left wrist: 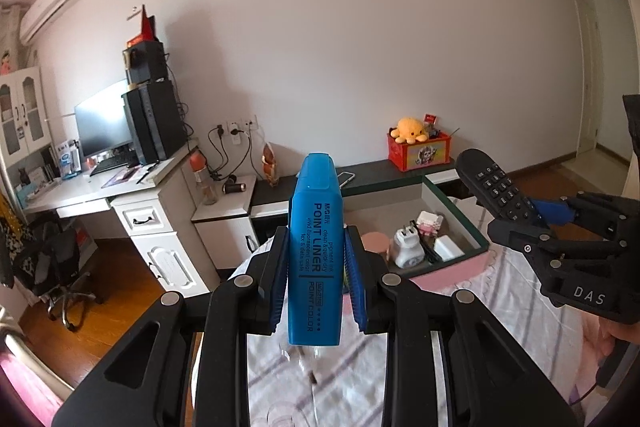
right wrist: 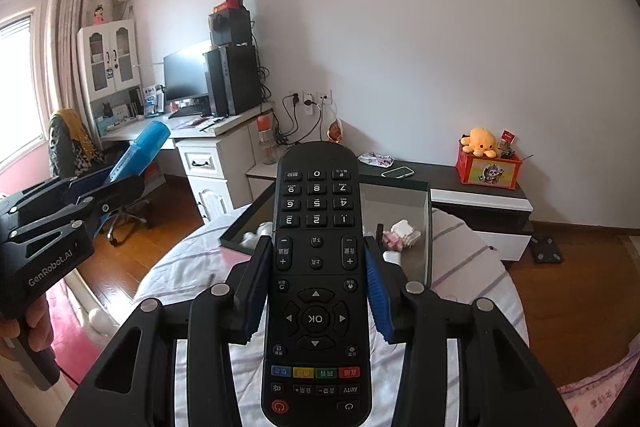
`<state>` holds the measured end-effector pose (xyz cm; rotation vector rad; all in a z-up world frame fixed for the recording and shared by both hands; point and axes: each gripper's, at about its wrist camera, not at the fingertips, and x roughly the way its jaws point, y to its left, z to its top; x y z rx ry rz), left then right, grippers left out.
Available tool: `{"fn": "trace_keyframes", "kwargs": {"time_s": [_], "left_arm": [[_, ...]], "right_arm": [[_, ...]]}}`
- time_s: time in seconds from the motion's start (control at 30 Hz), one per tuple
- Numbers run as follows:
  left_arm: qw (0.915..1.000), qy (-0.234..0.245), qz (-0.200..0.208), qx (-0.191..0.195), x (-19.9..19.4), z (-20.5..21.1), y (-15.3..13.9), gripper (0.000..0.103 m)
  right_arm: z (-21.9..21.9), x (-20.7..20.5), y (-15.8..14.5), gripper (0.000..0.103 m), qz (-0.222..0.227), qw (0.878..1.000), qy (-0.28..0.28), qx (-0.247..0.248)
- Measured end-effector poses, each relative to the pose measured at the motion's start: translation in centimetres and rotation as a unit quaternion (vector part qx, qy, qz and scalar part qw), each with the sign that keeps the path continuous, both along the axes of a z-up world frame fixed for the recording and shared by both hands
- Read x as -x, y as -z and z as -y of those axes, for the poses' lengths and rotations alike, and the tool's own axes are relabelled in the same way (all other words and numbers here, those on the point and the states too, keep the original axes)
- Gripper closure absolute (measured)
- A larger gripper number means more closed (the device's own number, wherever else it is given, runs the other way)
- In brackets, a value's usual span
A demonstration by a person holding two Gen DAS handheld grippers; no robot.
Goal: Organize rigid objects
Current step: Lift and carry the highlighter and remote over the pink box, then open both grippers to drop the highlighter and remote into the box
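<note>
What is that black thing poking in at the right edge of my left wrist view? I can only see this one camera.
Observer: A TV remote, clamped between the right gripper's blue pads.
Operator: Which way does it point?
Observer: Number keys away from the gripper, red power button nearest its camera.
Operator: And my blue highlighter, how does it look from there?
Observer: The blue highlighter sticks out of the left gripper, tilted up towards the desk.
Operator: Anything beyond the box that I miss?
Observer: A black scale lies on the wooden floor.
</note>
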<state>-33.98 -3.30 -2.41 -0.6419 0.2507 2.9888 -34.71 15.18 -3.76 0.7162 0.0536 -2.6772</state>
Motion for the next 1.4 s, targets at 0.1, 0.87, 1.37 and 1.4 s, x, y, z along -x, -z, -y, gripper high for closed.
{"fn": "trace_keyframes", "kwargs": {"time_s": [0.1,0.87,1.37,1.4], "left_arm": [[0.9998,0.013,0.017,-0.004,3.1,-0.4,0.3,0.076],[0.9849,-0.007,0.171,0.024,19.4,-2.1,11.6,0.076],[0.9937,-0.024,0.107,0.021,13.0,-1.5,7.3,0.022],[0.9946,-0.027,0.098,0.018,12.0,-1.3,6.6,0.021]], "right_arm": [[-0.1,2.6,0.5,0.058,0.010,1.000,-0.001,-0.004],[1.5,17.5,7.9,0.058,0.107,0.991,0.030,-0.075],[0.8,13.5,4.7,0.024,0.059,0.996,0.043,-0.044],[0.7,12.8,4.1,0.024,0.053,0.997,0.043,-0.040]]}}
